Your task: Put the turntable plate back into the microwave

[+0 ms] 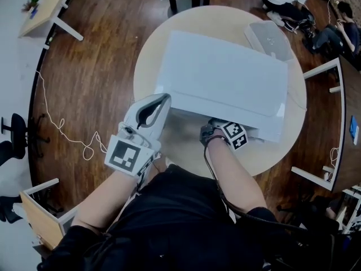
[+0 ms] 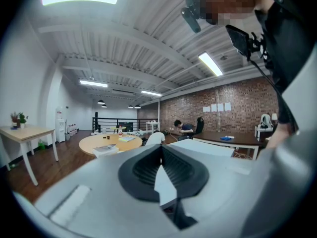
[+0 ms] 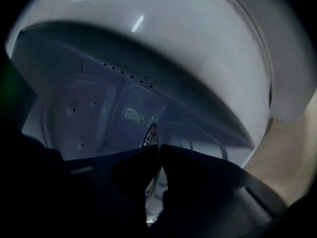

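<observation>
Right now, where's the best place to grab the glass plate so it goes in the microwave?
Probably by its thin rim, coming from the open front of the microwave. The glass plate is flat and wide, so only its edge fits between jaws; the right gripper pinches it there.

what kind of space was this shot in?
Probably an open-plan office or shared workspace: a brick wall behind long desks, a person seated working at one, round wooden tables and office chairs.
</observation>
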